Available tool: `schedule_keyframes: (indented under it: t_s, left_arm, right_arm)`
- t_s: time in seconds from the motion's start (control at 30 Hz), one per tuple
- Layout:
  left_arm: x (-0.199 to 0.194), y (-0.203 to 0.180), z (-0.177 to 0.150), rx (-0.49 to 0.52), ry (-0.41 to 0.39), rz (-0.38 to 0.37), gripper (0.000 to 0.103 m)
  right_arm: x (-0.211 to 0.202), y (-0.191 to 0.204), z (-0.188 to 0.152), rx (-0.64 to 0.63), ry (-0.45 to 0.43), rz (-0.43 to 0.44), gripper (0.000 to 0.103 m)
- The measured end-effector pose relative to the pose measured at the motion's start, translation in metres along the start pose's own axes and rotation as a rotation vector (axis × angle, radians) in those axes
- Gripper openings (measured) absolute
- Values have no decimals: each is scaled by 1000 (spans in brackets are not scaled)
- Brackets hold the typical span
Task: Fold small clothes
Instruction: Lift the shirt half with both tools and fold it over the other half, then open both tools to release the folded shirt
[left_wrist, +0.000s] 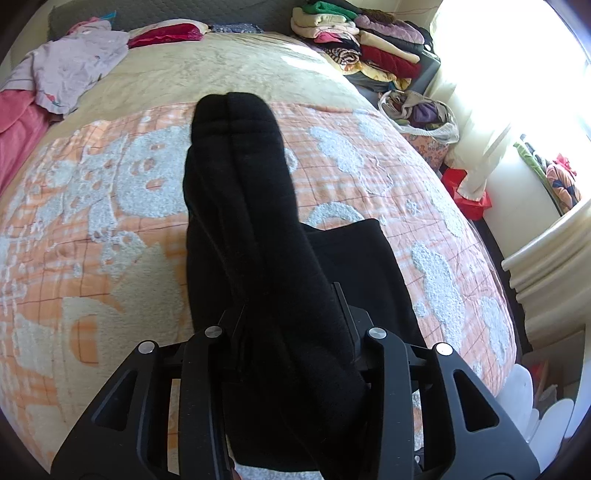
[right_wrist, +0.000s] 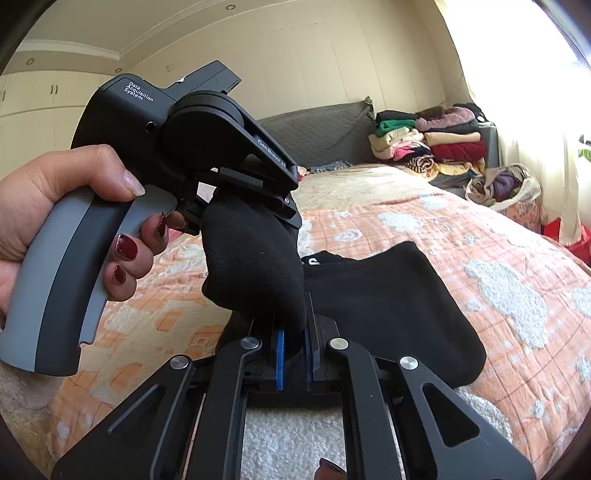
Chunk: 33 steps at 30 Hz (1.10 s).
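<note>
Two claws of mine hold one black sock between them, lifted off the bed. Nearest, in the right wrist view, my right gripper has its blue-padded jaws pressed together on the sock's lower end, the cloth pinched tight in the narrow gap. From there the sock bulges up and away to my left gripper, which a hand with dark red nails holds by its grey handle; the cloth fills the space between those jaws. In the left wrist view the same sock runs out from between the left gripper's fingers, which stand a little apart around the thick fabric and press on it, and its rounded end points toward the far side of the bed.

Just beyond, a second black garment lies flat on the orange checked blanket with white fluffy shapes. Farther back, a lilac garment and a pink one lie crumpled at the bed's far left. A stack of folded clothes sits at the far right corner, with a bag of clothes beside it near the bright curtain.
</note>
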<state>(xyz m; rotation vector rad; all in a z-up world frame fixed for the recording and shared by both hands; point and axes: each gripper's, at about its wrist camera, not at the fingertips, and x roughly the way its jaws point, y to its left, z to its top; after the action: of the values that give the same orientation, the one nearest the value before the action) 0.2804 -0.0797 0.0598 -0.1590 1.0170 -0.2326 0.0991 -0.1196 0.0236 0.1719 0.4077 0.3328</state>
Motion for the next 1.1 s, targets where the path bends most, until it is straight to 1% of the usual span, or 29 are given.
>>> schedule_keyframes:
  t_s: [0.37,0.73,0.93,0.97,1.0,1.07,1.1]
  left_arm:
    - [30,-33,1,32,52,1,31]
    - [64,-61,1,59,103,7,35]
    - [81,-72,1,70,118,-5,45]
    - [85,-74,1,75,122,-9,48]
    - [88,-75,0,79,125,-17,55]
    - [90,-78,-3,80,131,-69,67]
    - [91,-80,-3,77,131,-90,67]
  right_arm:
    - [-4,-26,-9,119,26,-9,7]
    - [-4,-51,-14,184,46,-30,7]
    - [-3,-63,-20,259,60,-17,7]
    - [-3,-66,-20,270,62,-15,7]
    - [-3,-69,-21,283,66,-14,7]
    - [-3,-75,-24,312,75,-13,7]
    - [-3,-80,-27,336,82,-9,7]
